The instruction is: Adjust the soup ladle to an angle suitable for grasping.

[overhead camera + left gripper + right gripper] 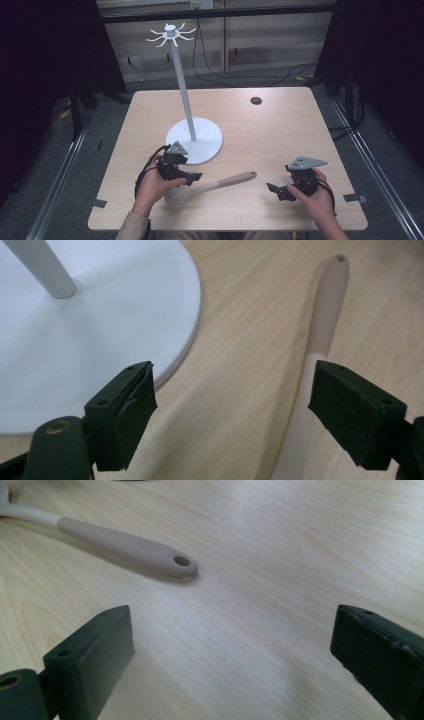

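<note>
so my left gripper (192, 177) has its fingers wide apart right over the ladle (210, 188), which lies flat on the desk (280, 135), handle pointing to 2 o'clock. right gripper (276, 190), at 3 o'clock of the handle tip, fingers apart too

Lighting, high view: your table (280, 135) evenly lit from above, bright; surroundings left and right fall to near black. Shadows under your hands soft, short.

Left gripper view: white stand base (115, 315) bright, near washed out; ladle handle (327, 305) casts soft shadow to its left. Your jaws close to lens, slightly soft.

Right gripper view: pale sheen on wood at upper middle; ladle handle (130, 547) reasonably sharp, jaws in foreground blurred. Wood grain stretches toward frame edges.
</note>
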Demonstrator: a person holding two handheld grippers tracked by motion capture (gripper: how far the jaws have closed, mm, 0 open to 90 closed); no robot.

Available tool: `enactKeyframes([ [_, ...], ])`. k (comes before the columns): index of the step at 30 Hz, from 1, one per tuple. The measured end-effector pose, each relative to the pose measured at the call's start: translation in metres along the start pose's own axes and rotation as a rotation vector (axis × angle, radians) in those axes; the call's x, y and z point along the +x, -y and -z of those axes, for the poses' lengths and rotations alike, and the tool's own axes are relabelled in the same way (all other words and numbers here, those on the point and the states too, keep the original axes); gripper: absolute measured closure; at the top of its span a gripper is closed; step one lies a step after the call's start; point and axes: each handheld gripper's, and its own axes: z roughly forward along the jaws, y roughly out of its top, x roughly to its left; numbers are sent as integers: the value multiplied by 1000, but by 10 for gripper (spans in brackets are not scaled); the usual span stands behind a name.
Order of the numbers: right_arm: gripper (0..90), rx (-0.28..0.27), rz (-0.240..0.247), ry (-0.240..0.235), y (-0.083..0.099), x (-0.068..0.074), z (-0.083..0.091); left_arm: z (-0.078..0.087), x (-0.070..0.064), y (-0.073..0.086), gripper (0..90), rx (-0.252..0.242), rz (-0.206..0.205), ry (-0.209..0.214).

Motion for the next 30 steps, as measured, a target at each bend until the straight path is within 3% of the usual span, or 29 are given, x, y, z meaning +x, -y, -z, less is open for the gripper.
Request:
enactKeyframes([
  [5,32,6,5,4,-1,2,-1,1,-5,-1,283,-11,-23,3],
  [10,32,6,3,2,-1,2,-1,2,-14,-4,574,-1,-62,19],
  [11,32,4,6,2,-1,1,-1,1,-16,-5,600,5,-70,25],
  [14,32,7,9,0,-1,1,-1,-5,-23,-9,759,39,-80,68],
  [16,33,7,7,3,-1,1,-1,-10,-30,-11,803,72,-112,88],
  [17,33,7,5,2,-1,0,0,-12,-32,-12,818,100,-149,96],
  [19,33,4,6,6,-1,0,0,-21,-40,-13,842,115,-151,119],
  [25,33,7,6,8,-1,0,0,-35,-54,-13,869,207,-198,123],
  [30,33,11,9,6,-1,2,-1,-31,-57,-18,899,190,-201,155],
])
